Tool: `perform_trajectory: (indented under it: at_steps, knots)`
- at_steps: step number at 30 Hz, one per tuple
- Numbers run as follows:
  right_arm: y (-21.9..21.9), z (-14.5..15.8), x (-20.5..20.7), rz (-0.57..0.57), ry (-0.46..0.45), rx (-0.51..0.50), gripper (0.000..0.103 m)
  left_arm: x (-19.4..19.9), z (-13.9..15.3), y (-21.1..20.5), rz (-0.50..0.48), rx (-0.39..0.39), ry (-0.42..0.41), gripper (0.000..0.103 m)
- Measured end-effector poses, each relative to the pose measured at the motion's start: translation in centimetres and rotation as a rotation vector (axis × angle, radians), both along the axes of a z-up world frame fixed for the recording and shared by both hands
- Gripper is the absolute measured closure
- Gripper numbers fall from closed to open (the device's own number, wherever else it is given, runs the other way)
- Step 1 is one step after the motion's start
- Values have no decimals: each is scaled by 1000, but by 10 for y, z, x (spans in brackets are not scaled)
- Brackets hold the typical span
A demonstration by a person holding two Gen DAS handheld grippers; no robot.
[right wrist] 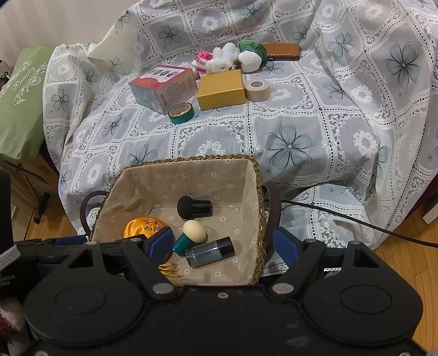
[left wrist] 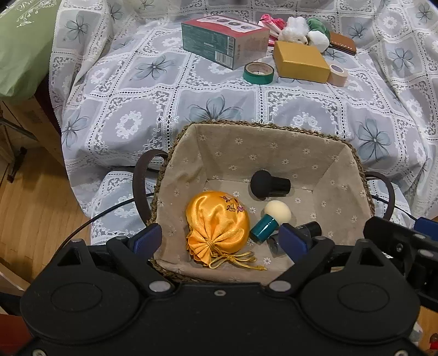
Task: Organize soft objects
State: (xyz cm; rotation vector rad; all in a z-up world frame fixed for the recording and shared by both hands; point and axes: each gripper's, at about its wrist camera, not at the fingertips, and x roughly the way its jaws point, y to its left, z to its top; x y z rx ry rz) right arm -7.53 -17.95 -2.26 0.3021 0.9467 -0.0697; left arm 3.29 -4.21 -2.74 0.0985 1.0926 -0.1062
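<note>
Far left, a green bag (right wrist: pixel 19 109) leans beside the flower-print cloth (left wrist: pixel 219 104) that drapes the seat; wood floor (left wrist: pixel 32 197) below.

On the cloth, far side, L to R: red/teal box (left wrist: pixel 224 41), green tape roll (left wrist: pixel 258 72) just in front of it, yellow box (left wrist: pixel 301 61), beige tape roll (left wrist: pixel 338 74) touching its right side. Behind those: pink packet (left wrist: pixel 269 22), white plush (left wrist: pixel 294 28), green-and-white plush (left wrist: pixel 319 34), brown wallet (left wrist: pixel 343 42) far right.

Near edge: lined basket (left wrist: pixel 273 142) w/ dark handles, standing in front of the draped seat. Inside, L to R: orange satin pouch (left wrist: pixel 217 221), drawstring end toward the near wall; black sponge applicator (left wrist: pixel 269 183) lying on its side by the far wall; cream sponge w/ teal handle (left wrist: pixel 269 220), tilted, just right of the pouch; dark bottle (right wrist: pixel 209 252) lying near right.

Left hand-held gripper (left wrist: pixel 221 241) hangs over the basket's near left part, jaws apart, nothing clamped; pouch sits below and between its blue pads (left wrist: pixel 147 237), not touched. Right hand-held gripper (right wrist: pixel 223 245) over the near right part, jaws also apart and empty; one pad inside the basket over the pouch edge, other pad outside the right rim. A black cable (right wrist: pixel 356 221) runs over the cloth and floor at right.
</note>
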Motion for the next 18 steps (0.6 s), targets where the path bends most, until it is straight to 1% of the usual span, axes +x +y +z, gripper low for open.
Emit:
perform_trajectory:
  at_steps: [14, 18]
  knots:
    - [0, 0, 1, -1, -2, -4, 22, 2, -1, 0, 6, 11, 3, 13]
    - [-1, 2, 5, -1, -3, -15, 21, 3, -1, -1, -8, 13, 2, 13]
